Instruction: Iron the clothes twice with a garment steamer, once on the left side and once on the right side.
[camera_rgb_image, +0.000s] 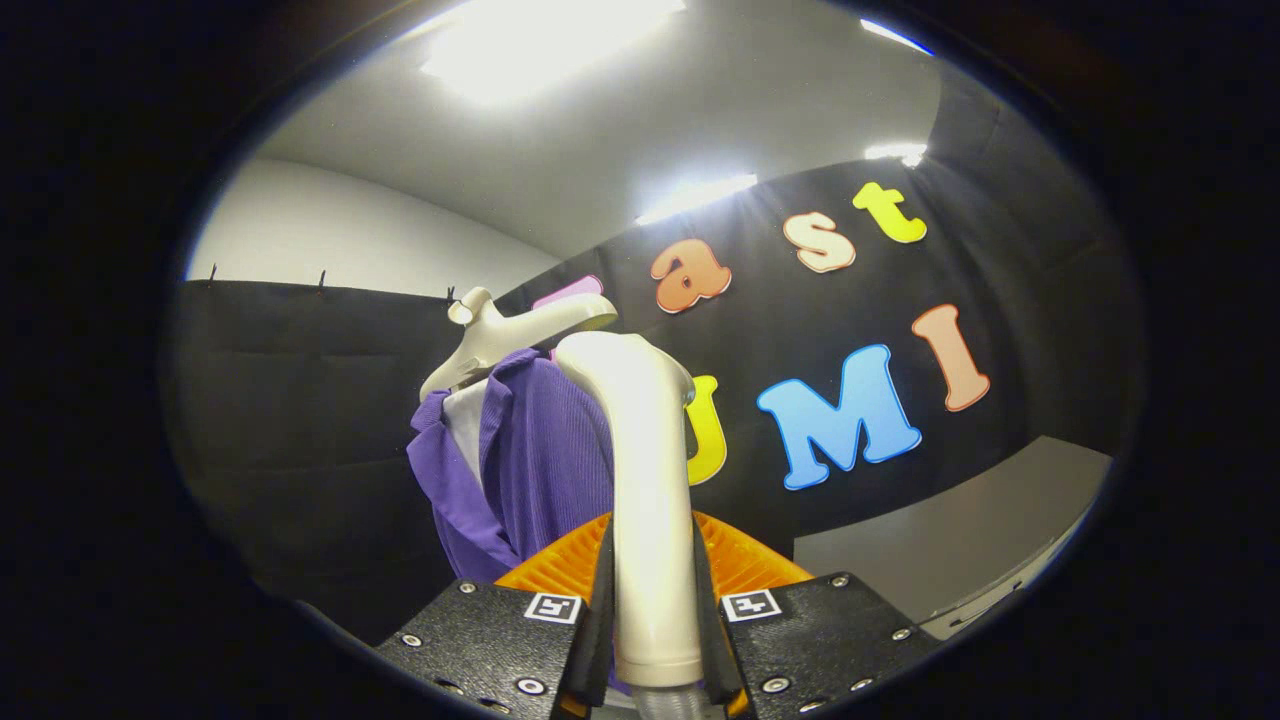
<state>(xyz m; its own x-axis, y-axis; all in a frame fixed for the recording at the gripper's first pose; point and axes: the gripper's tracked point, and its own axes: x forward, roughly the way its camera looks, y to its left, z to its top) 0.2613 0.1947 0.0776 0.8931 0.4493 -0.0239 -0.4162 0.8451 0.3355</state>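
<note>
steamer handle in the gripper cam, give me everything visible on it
The steamer handle is a cream, smooth, plastic-looking wand, rounded and slightly glossy. It stands nearly upright between the fingers of the hand-held gripper, which press on it from both sides. Its top bends toward the purple garment just beyond; whether the head touches the cloth cannot be told. At its base a greyish hose collar begins.

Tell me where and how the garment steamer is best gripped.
Grip the garment steamer on its straight lower handle, coming from the hose end with one finger on each side. That section is slim and even, while the top bends into the head facing the purple garment. The claw holds it just so: both fingers press the handle, leaving the head free.
</note>
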